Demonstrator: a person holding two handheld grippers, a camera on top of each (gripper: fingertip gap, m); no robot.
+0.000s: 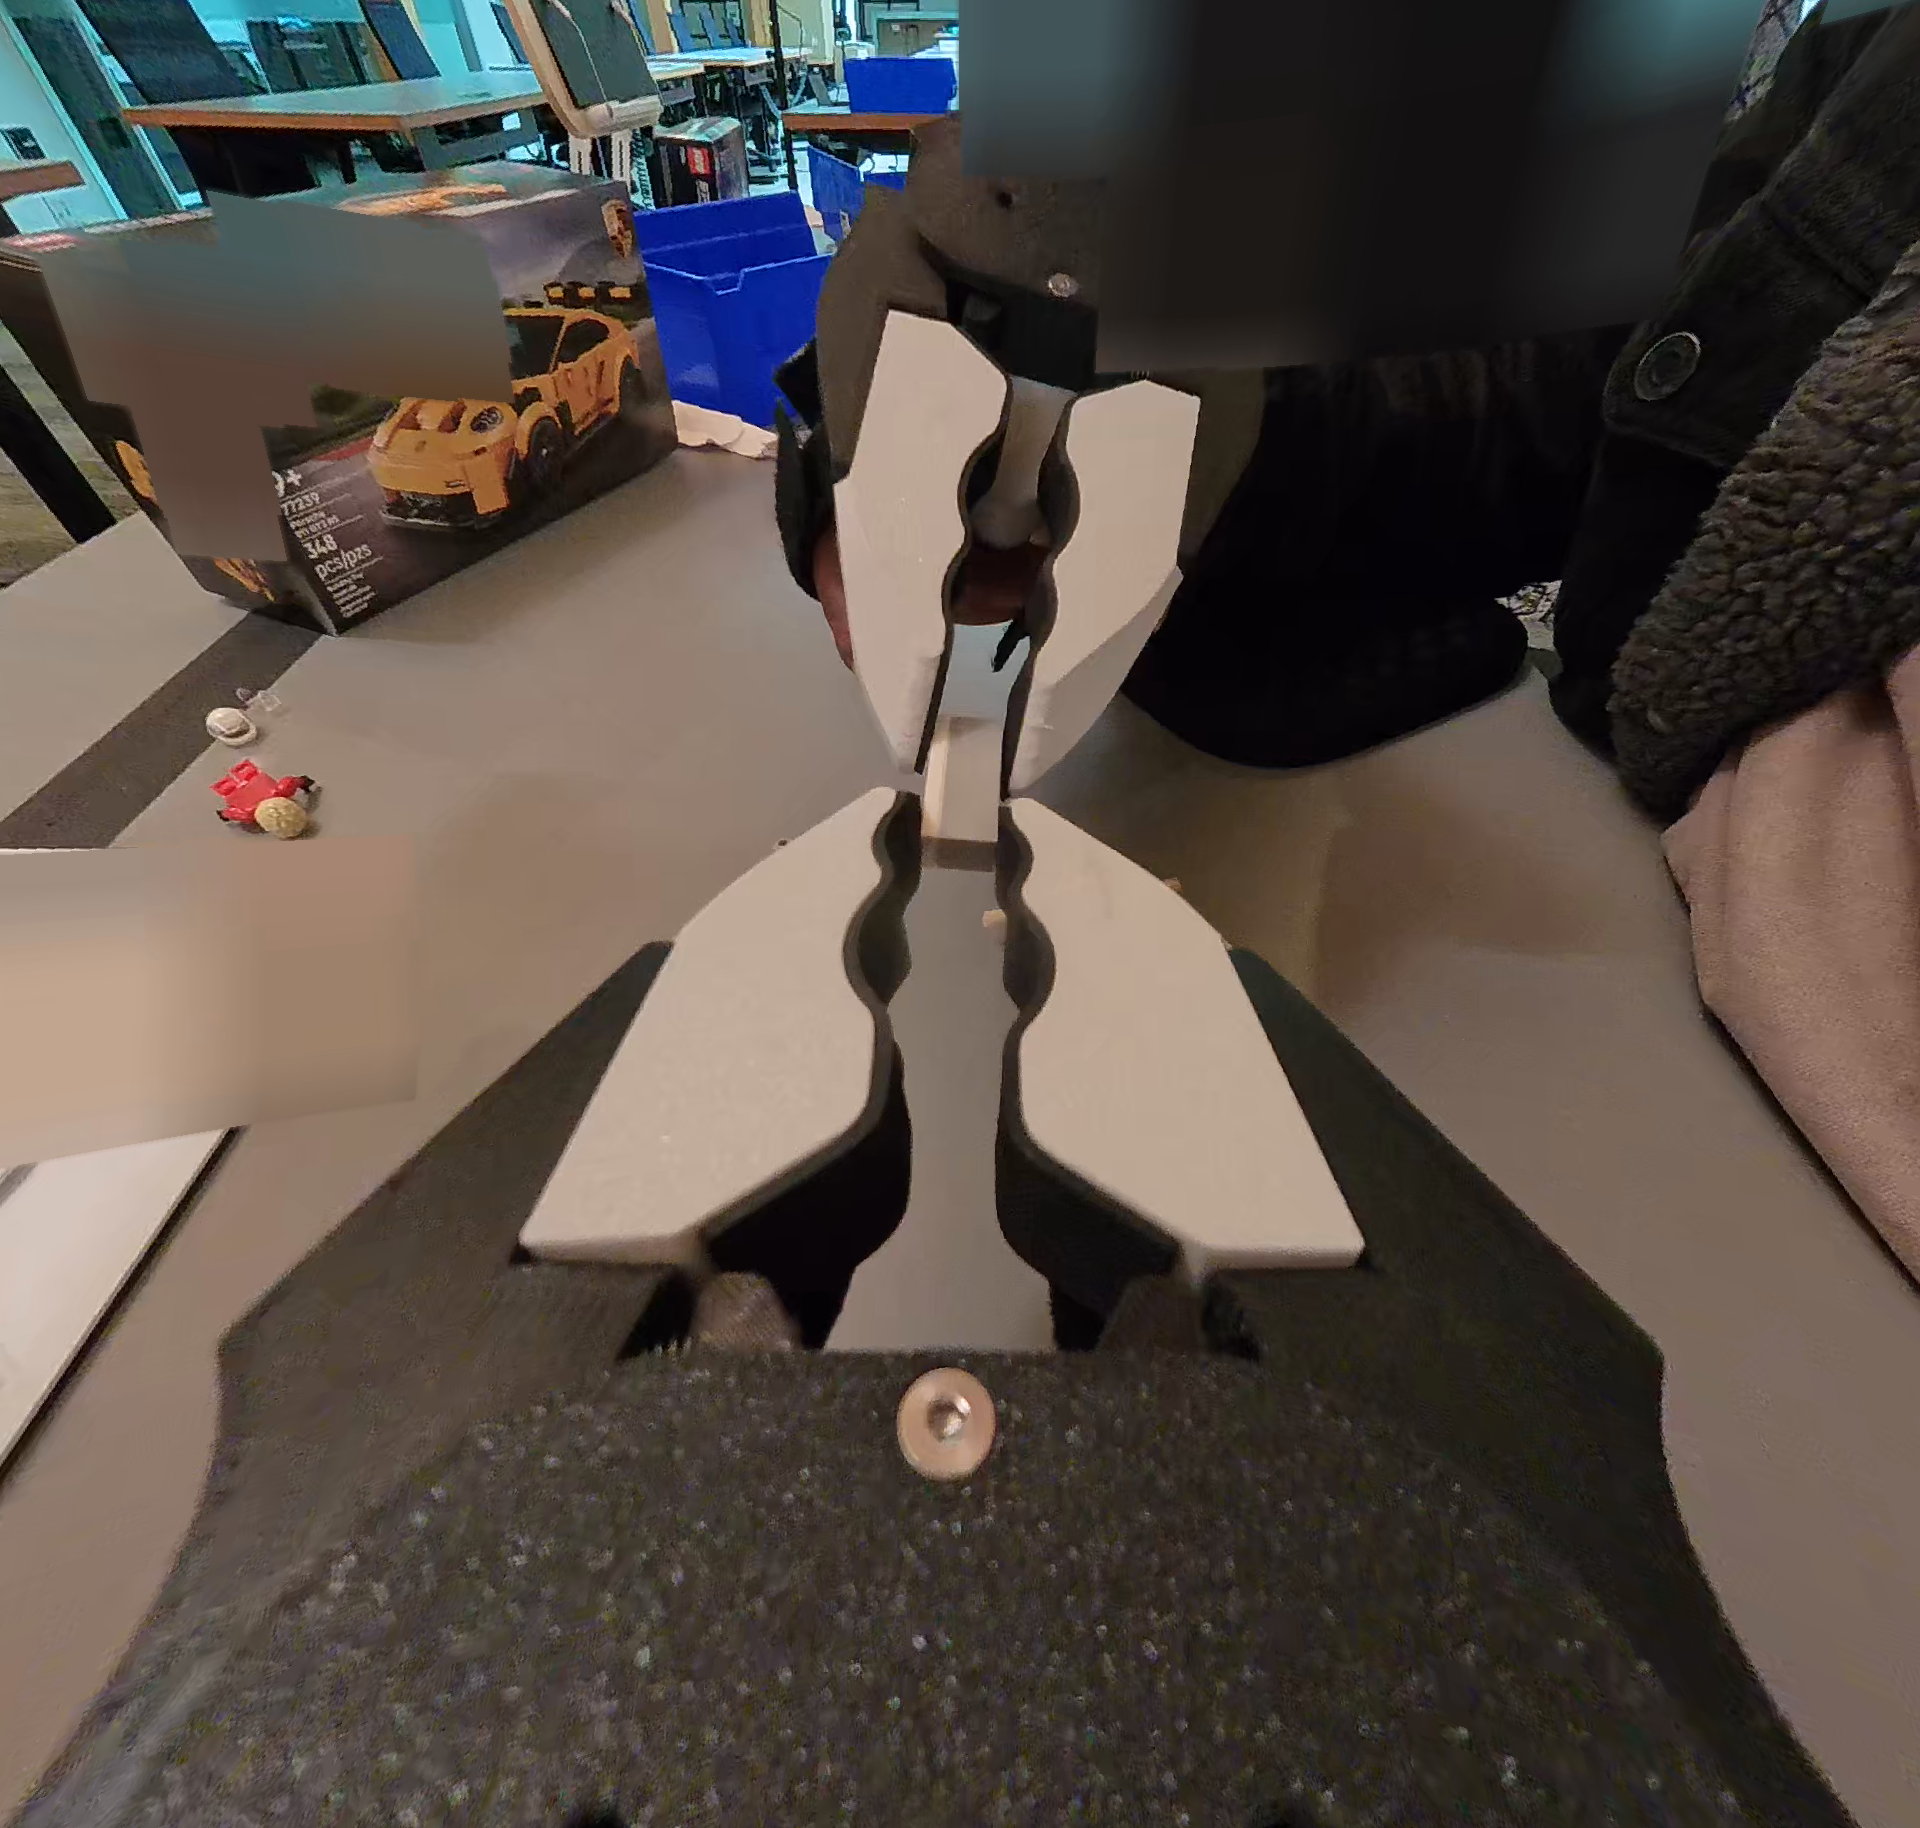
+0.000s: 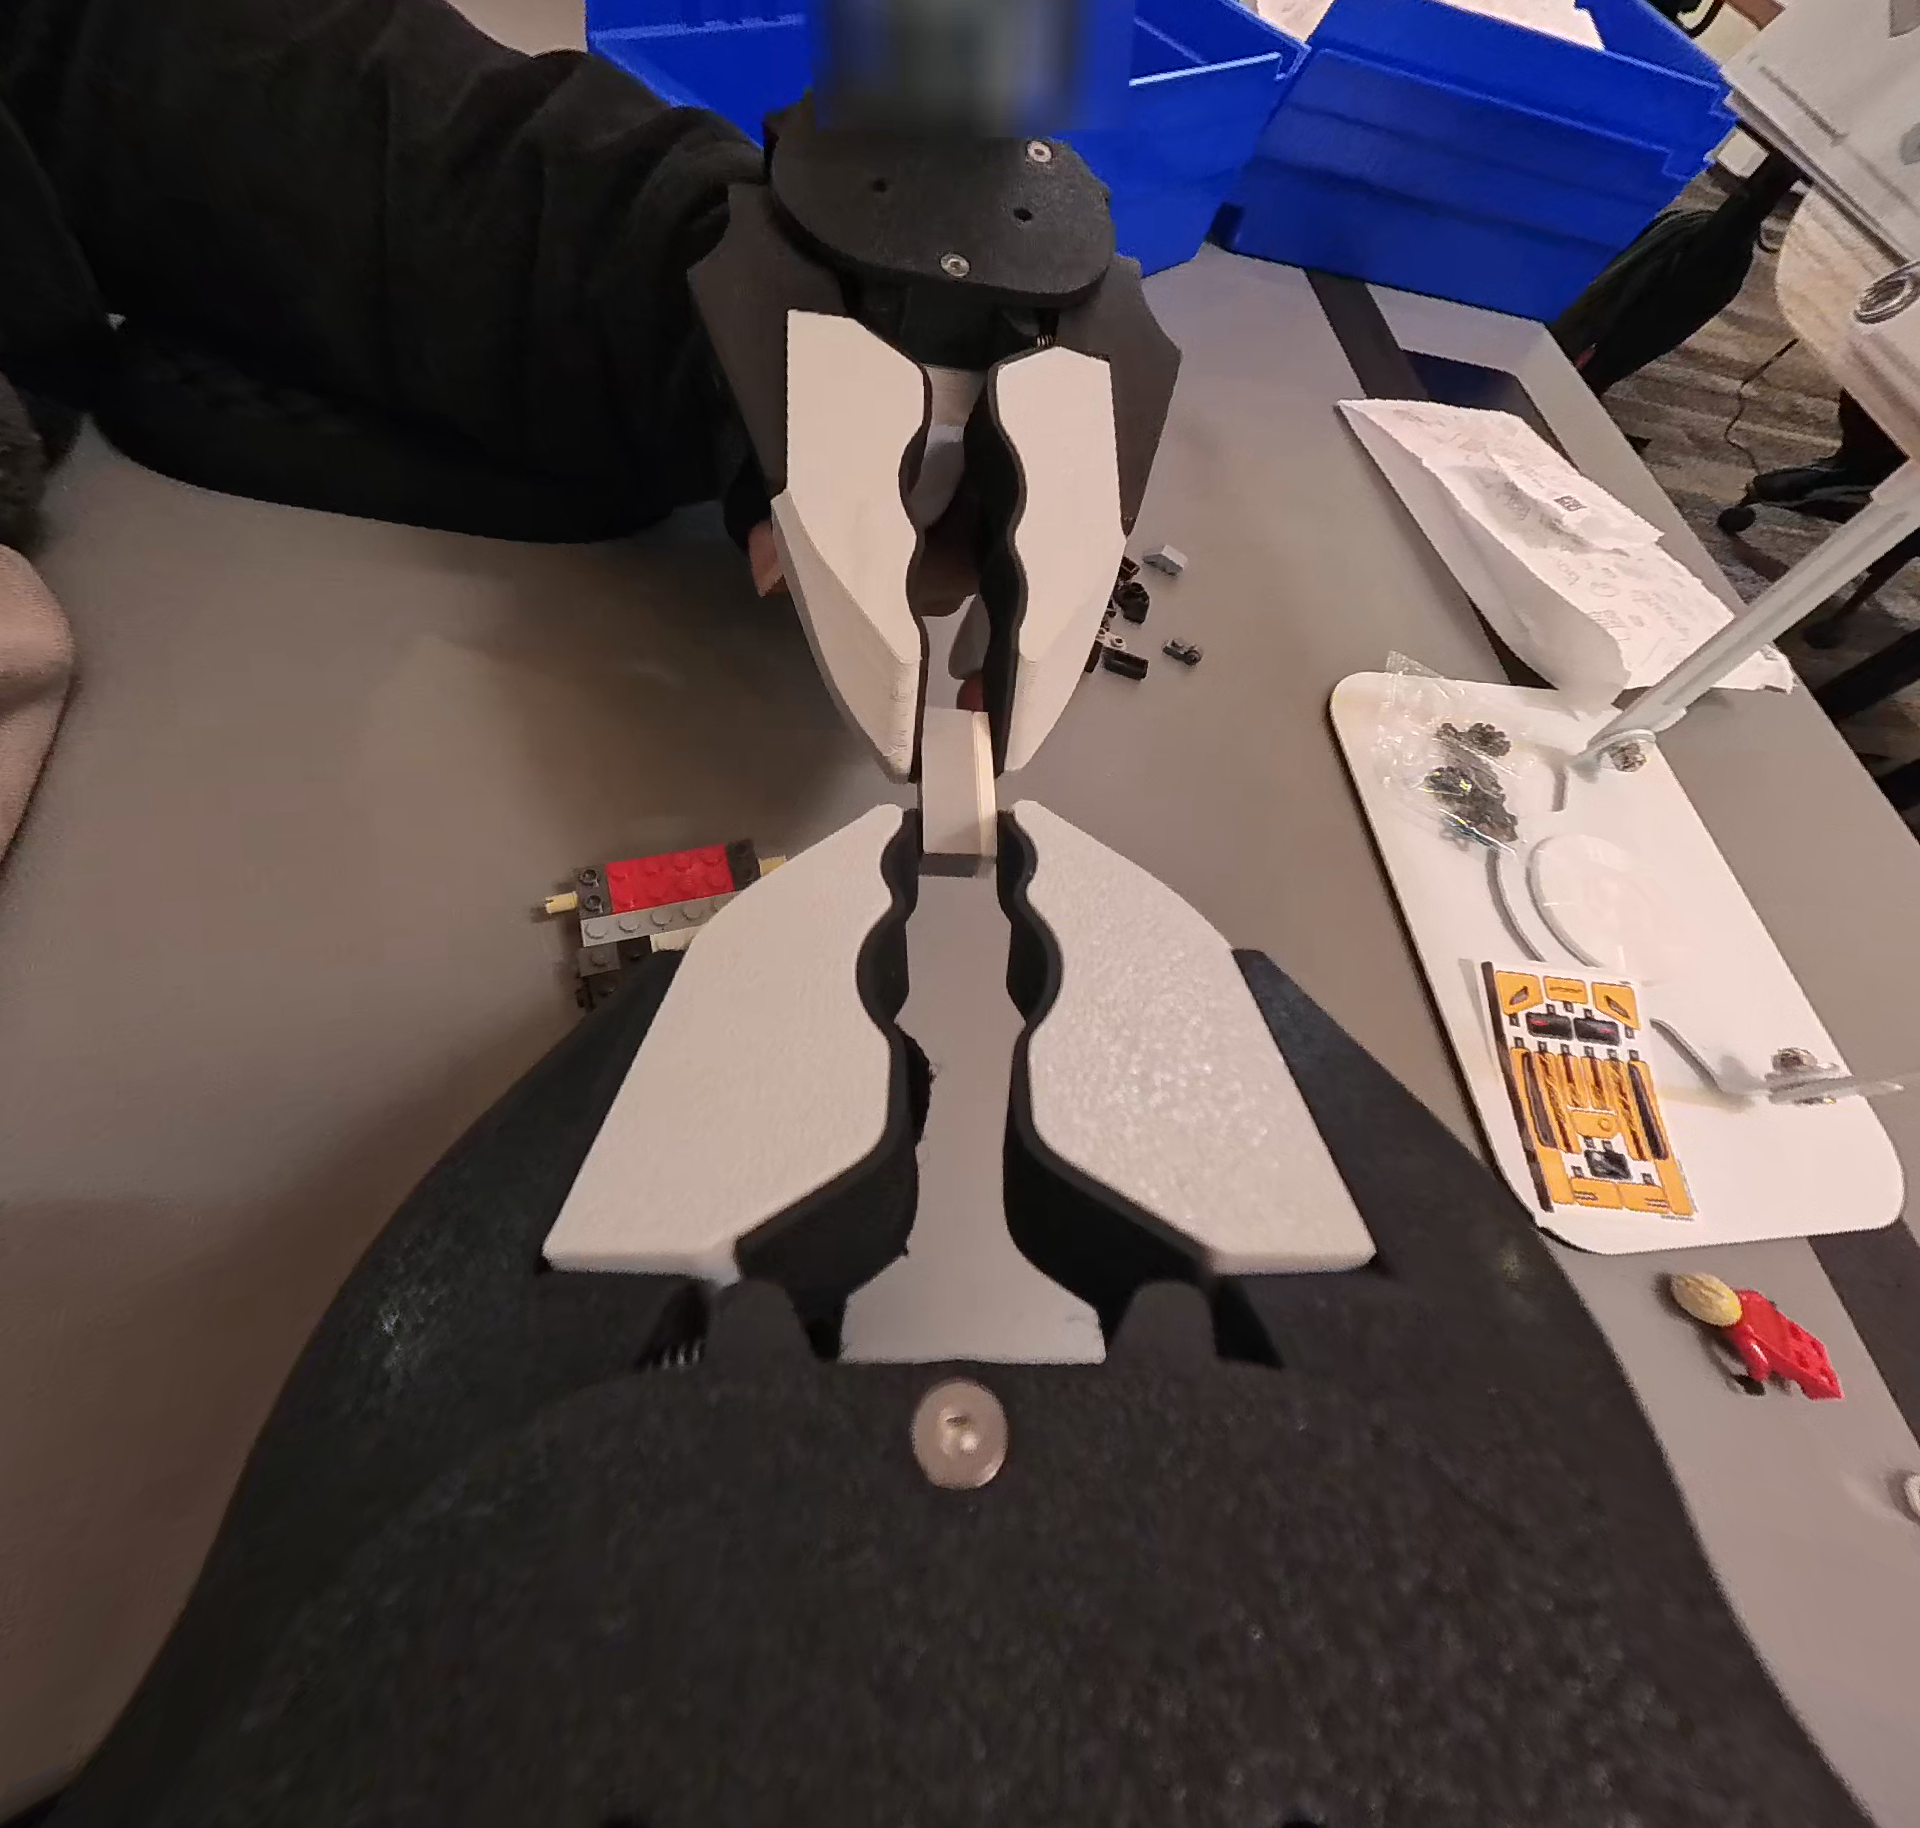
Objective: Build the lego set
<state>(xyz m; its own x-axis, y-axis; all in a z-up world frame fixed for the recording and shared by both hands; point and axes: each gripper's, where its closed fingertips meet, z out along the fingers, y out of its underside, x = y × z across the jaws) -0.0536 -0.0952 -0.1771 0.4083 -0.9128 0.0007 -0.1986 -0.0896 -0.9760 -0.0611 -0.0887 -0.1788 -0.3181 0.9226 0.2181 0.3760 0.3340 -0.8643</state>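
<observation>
You are early in the build, by the look of it: the only assembled part is the small chassis section (image 2: 660, 895) of red, grey and black bricks lying on the grey surface (image 2: 312, 739) just left of your right hand-held gripper (image 2: 961, 822), and much is still loose. Beyond that gripper's tips a scatter of small dark pieces (image 2: 1138, 625) lies unsorted; to its right a white tray (image 2: 1766, 1196) carries an unopened bag of black parts (image 2: 1455, 770) and the yellow sticker sheet (image 2: 1584, 1098), unused. A red piece with a tan round part (image 2: 1756, 1337) sits apart, near the tray's closer edge. The set's box (image 1: 416, 407) stands off to the left of the left hand-held gripper (image 1: 961, 802), with blue bins (image 2: 1403, 116) farther back. Both hand-held grippers meet tip to tip on one white brick with a dark underside (image 2: 956, 791): each is closed narrowly on it, the right pinching its lower end, the left its upper end, so the brick is held clear above the surface between them.
</observation>
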